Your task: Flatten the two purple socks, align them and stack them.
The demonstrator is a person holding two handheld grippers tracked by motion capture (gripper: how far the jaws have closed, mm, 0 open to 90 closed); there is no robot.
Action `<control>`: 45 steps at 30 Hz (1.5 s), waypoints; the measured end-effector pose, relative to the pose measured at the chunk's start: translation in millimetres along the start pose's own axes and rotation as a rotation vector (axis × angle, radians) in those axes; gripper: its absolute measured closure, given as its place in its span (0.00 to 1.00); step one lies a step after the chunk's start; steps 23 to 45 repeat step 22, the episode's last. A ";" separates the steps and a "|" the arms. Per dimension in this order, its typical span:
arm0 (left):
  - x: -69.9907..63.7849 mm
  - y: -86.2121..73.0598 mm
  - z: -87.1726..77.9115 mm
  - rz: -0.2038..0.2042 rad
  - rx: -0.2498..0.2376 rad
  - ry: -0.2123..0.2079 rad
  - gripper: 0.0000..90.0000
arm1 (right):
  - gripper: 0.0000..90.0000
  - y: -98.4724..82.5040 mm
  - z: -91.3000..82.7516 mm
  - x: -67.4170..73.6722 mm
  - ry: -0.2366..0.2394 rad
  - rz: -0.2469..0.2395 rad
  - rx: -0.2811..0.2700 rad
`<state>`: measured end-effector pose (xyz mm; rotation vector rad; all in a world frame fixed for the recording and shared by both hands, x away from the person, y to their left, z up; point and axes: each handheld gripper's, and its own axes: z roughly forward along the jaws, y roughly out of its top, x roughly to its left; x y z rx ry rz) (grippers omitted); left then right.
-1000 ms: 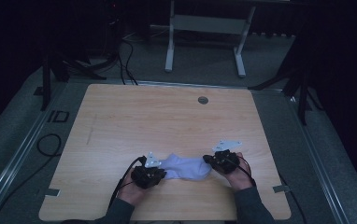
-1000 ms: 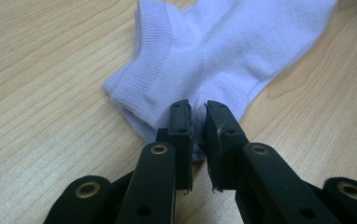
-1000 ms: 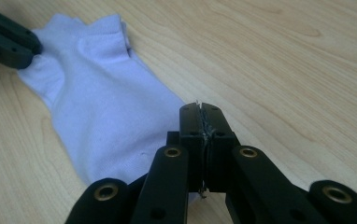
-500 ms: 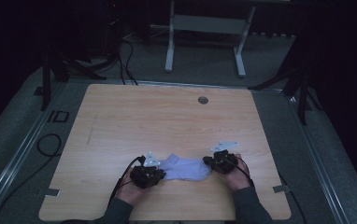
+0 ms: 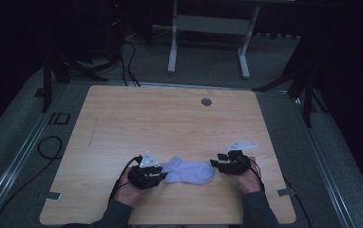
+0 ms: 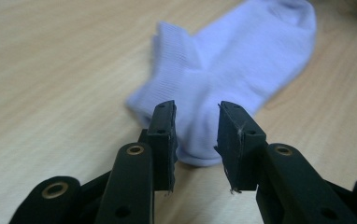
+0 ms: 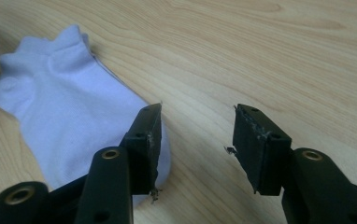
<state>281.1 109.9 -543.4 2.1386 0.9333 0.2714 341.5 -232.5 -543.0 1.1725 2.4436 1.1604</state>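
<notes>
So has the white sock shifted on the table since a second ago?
No. The white sock lies at the same spot relative to the table's near edge; both grippers' jaws have just opened off it.

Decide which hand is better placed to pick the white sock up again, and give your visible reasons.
Probably the left. The left gripper has just been opening, yet the sock's heel end lies between its fingers. The right gripper has just opened too; the sock's toe lies beside one finger, bare table between them.

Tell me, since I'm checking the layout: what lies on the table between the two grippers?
A white sock lies flat on the table between the left gripper and right gripper, as the high view shows.
</notes>
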 end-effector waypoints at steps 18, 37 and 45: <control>33.0 -3.3 -1.9 -0.104 0.001 0.194 0.71 | 0.54 -8.7 -9.5 -19.5 -0.021 0.068 -0.008; 36.4 -3.8 0.4 -0.115 0.002 0.215 0.70 | 0.53 -9.6 -10.7 -22.0 -0.036 0.069 -0.007; 36.4 -3.8 0.4 -0.115 0.002 0.215 0.70 | 0.53 -9.6 -10.7 -22.0 -0.036 0.069 -0.007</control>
